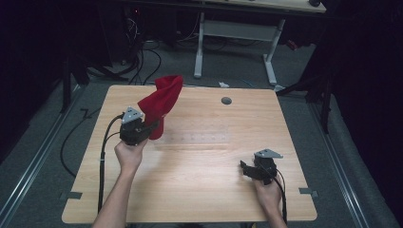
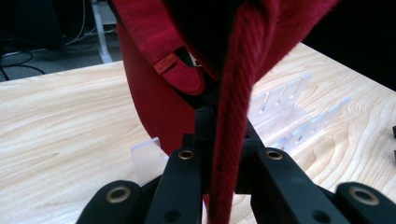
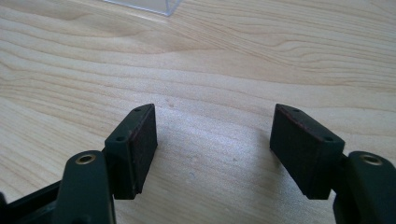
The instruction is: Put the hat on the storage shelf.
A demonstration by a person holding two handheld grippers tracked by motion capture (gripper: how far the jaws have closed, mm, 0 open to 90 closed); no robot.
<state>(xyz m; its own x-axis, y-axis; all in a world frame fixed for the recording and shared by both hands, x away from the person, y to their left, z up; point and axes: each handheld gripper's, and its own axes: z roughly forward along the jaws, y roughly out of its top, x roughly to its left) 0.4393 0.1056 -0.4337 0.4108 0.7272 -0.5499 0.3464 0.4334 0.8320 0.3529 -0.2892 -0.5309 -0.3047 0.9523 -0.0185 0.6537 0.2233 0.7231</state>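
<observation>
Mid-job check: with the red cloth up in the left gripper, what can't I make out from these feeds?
- Left gripper pads: left gripper view, the red cloth covers them.
- Tag on the cloth: left gripper view, print too small to read.
- Clear plastic rack: high view, only a faint glare on the table; its near end hidden behind the cloth.
- Right gripper: open, nothing hidden between them.

Bright table in a dark room

Overhead light whitens the wooden table (image 1: 199, 156), leaving its surroundings nearly black. Ahead of the right gripper (image 3: 212, 140) a pale sheen lies on the grain; red cloth (image 2: 233, 93) nearest the left gripper (image 2: 224, 140) blurs.
</observation>
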